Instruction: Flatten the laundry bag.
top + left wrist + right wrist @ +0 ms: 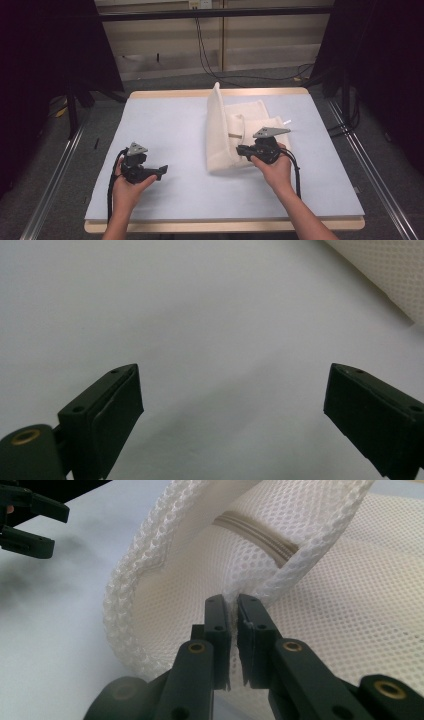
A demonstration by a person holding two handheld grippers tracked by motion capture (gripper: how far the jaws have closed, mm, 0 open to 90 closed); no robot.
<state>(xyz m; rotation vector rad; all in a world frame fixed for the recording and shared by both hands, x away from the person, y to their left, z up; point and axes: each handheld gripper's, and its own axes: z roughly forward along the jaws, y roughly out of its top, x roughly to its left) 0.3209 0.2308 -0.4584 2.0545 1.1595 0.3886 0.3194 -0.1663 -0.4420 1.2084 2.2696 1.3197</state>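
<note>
Left gripper (162, 171): jaws wide apart, empty, over bare table (165, 130). Right gripper (234, 617): jaws pinched on the rim of white mesh bag (235, 132), which lies right of centre with one edge lifted. Risk: thin mesh could slip from the pinch if tugged. Legible writing: none.

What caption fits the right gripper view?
Right gripper pinching the rim of a white mesh fabric bag over the pale table.
</note>
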